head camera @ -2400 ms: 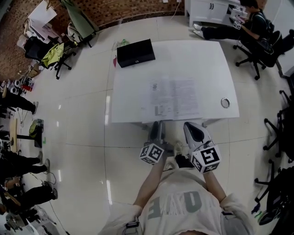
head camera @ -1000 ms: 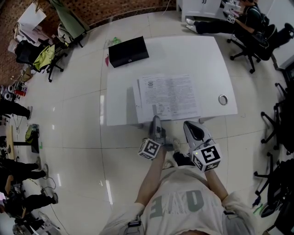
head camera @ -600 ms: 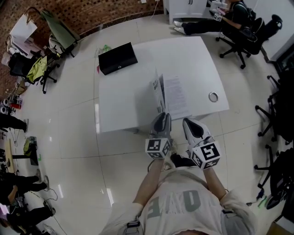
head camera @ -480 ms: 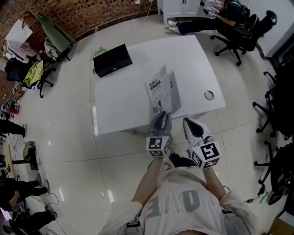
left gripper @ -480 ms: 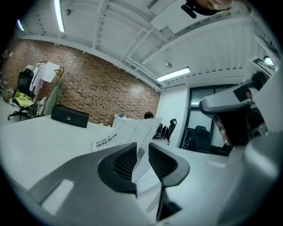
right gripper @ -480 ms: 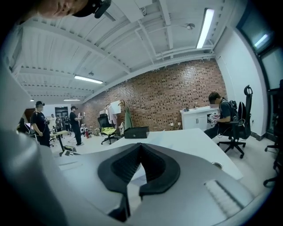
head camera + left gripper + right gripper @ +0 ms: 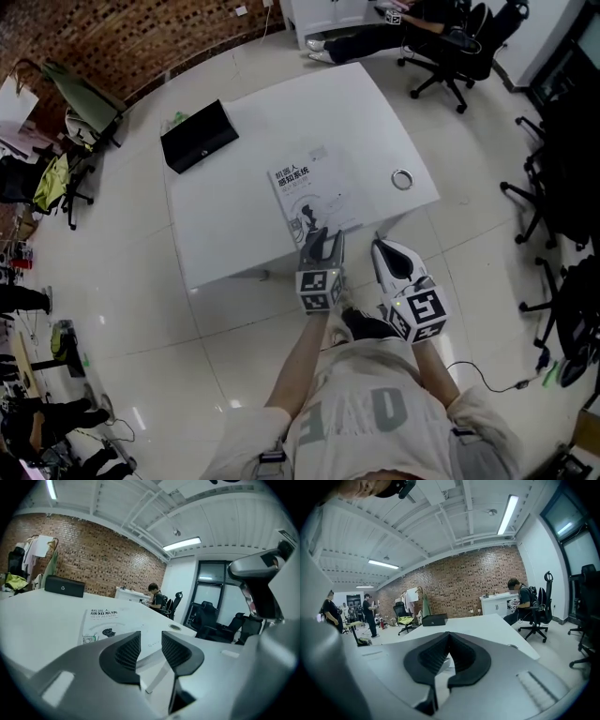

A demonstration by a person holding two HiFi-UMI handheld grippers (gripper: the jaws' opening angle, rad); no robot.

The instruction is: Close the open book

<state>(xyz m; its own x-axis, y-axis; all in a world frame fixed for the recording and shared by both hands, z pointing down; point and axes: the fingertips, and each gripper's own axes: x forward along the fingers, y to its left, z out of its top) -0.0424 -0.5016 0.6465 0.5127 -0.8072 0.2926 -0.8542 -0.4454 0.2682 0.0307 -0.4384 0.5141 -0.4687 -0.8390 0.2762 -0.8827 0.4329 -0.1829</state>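
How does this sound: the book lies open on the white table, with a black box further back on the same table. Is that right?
Not quite: the book is closed, cover up, as the head view shows. It does lie on the white table, with the black box further back on it.

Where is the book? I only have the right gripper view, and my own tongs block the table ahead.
Observer: The book lies closed, cover up, by the near edge of the table.
Operator: Is the left gripper holding it?
Observer: No. The left tongs have just been opening. They stand apart at the book's near edge with nothing between them.
Operator: How close are mine to it?
Observer: The right tongs are off the table's near edge, to the right of the book, not touching it.
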